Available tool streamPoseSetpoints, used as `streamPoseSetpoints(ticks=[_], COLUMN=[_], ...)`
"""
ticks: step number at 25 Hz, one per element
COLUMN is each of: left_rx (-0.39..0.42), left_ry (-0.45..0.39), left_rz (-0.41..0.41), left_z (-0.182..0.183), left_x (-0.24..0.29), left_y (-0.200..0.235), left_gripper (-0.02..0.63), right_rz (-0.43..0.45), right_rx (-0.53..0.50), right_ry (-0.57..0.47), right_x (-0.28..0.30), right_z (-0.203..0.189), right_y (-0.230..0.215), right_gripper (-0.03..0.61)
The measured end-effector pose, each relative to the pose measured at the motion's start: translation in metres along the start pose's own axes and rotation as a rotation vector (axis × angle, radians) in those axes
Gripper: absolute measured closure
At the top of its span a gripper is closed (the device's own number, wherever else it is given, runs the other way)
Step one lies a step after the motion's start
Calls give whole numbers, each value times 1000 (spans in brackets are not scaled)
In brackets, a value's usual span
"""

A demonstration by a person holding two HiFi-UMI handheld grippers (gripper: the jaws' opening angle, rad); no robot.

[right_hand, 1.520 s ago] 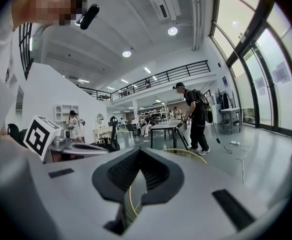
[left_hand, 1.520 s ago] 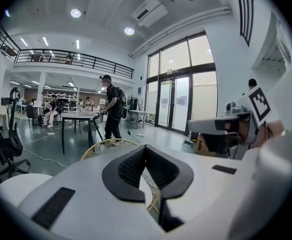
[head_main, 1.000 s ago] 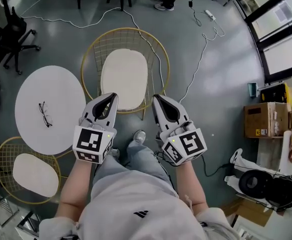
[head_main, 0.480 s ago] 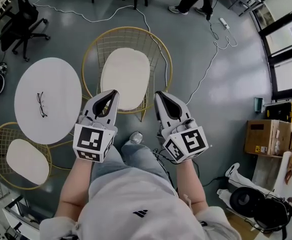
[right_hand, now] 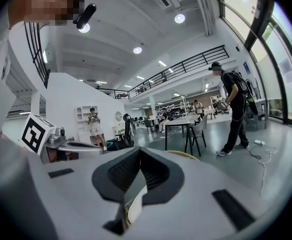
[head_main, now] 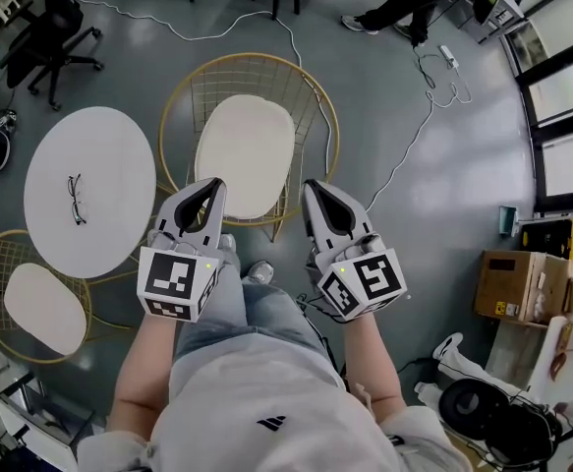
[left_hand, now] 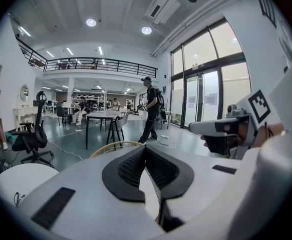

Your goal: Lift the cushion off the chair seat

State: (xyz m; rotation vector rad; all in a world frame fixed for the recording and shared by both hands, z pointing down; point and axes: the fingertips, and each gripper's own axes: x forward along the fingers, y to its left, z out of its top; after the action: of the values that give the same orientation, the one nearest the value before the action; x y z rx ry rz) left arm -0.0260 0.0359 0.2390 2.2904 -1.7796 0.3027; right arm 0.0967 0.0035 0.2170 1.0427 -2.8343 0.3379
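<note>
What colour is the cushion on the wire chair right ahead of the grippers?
The cushion is cream white, clearest in the head view.

Head cam looks steeply down; tool cams near-level, sharing chair (head_main: pixel 229 82).

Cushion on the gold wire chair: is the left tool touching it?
Apart. The left gripper view shows the left tool shut on nothing, its tips in open air, the cushion lying beyond and below them.

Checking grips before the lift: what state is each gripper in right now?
Left gripper: shut, holding nothing.
Right gripper: shut, holding nothing.
</note>
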Motion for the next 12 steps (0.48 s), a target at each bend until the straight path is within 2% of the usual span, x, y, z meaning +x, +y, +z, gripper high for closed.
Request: streamPoseSetpoints(ticks=[8,12], left_rx=[-22,-32], left_ry=[23,22], left_rz=[16,10], left_z=[-7,-5], left_x=[15,29], left_y=[18,25], left_gripper=[601,601], right_rz=[19,2], right_rx=[-1,-2], right_ry=[26,31], right_x=[24,35], right_z=[-4,-2], right_y=[-4,-16], right_gripper=[568,568])
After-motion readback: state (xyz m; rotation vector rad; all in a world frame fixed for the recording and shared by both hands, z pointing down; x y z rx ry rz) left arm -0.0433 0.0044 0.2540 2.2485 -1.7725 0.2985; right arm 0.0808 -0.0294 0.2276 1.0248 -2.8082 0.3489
